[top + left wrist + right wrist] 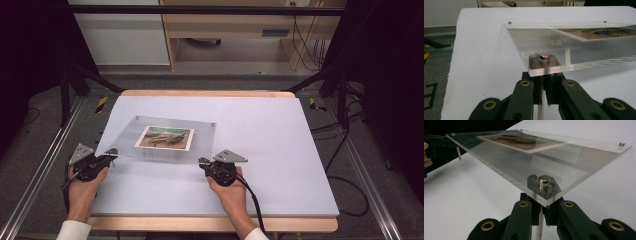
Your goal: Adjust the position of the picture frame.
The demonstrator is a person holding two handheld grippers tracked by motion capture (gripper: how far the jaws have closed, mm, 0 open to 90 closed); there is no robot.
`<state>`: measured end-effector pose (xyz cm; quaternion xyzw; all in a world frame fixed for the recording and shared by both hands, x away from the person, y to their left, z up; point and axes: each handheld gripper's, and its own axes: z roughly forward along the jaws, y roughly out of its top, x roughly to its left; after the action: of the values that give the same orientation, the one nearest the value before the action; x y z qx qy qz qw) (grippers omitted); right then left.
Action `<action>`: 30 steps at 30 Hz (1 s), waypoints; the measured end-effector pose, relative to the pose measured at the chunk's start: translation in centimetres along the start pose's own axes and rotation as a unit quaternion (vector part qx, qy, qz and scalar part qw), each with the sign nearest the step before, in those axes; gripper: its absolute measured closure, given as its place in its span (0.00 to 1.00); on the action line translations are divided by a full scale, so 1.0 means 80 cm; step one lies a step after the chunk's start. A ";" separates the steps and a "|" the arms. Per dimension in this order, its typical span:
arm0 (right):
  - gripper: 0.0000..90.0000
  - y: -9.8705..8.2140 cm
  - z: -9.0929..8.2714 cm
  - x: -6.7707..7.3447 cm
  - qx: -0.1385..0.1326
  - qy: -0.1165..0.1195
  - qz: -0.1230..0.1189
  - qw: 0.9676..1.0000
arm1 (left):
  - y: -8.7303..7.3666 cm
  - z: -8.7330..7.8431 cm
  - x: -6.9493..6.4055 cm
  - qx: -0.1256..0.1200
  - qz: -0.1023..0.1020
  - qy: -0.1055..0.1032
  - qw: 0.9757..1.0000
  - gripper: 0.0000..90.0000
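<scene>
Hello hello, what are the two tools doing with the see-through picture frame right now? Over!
Left tool and right tool each shut on a near corner leg of the acrylic photo frame. Near edge lifted off the white table. Nothing in the way.

A lab recording bay — black frame rails (75, 80), floor cables (345, 180), white-covered table (280, 150).

- High view: looking forward and down from above the near table (280, 200) edge, taking in the whole top.
- Gripper views: riding low, each looking close along its jaws, both sharing the acrylic photo frame (574, 42).
</scene>
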<state>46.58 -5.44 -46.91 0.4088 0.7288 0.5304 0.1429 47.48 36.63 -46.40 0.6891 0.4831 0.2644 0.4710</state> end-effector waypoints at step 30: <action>0.93 0.038 -0.043 -0.013 -0.019 -0.040 -0.015 0.999 | 0.036 -0.021 -0.050 -0.007 -0.028 -0.009 1.000 0.93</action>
<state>46.38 -8.12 -43.07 0.4163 0.7184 0.5249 0.1873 45.70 33.37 -42.75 0.6743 0.4960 0.2486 0.4874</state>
